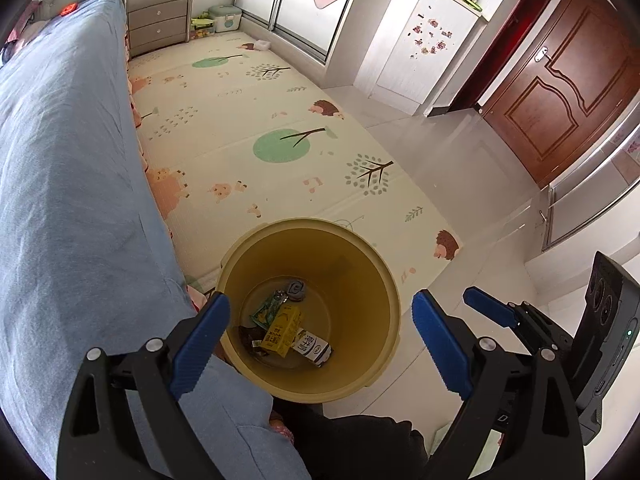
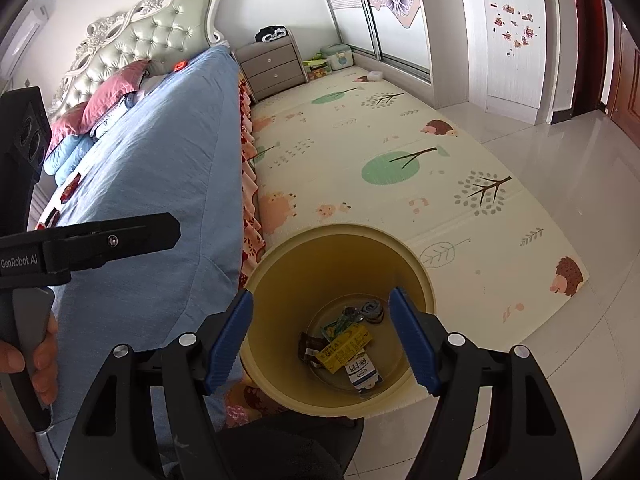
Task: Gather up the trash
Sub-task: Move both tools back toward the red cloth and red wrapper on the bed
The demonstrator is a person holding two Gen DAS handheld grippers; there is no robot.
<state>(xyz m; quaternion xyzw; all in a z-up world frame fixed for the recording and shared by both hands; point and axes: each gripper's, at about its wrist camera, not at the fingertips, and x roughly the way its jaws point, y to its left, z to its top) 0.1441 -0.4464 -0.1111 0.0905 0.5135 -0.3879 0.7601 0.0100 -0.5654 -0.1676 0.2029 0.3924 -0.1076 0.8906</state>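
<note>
A yellow bin (image 1: 360,264) stands on the floor by the bed, and I look down into it in both views. On its bottom lie a yellow carton (image 1: 282,330), a white milk carton (image 1: 315,349), a green wrapper (image 1: 266,309) and a grey scrap (image 1: 295,289). My left gripper (image 1: 321,300) hangs open above the bin's mouth with nothing between its blue pads. My right gripper (image 2: 321,296) is open over the same bin (image 2: 340,256), also empty. The yellow carton (image 2: 344,346) and milk carton (image 2: 362,374) show there too. One right finger (image 1: 490,306) is visible at the side.
A bed with a blue cover (image 1: 68,200) runs along the left, close to the bin. A patterned play mat (image 1: 240,120) lies beyond it, then glossy tiles (image 1: 460,168). A nightstand (image 1: 158,20), white cabinet (image 1: 420,40) and wooden door (image 1: 560,80) stand further off. A hand (image 2: 44,356) holds the left gripper's handle.
</note>
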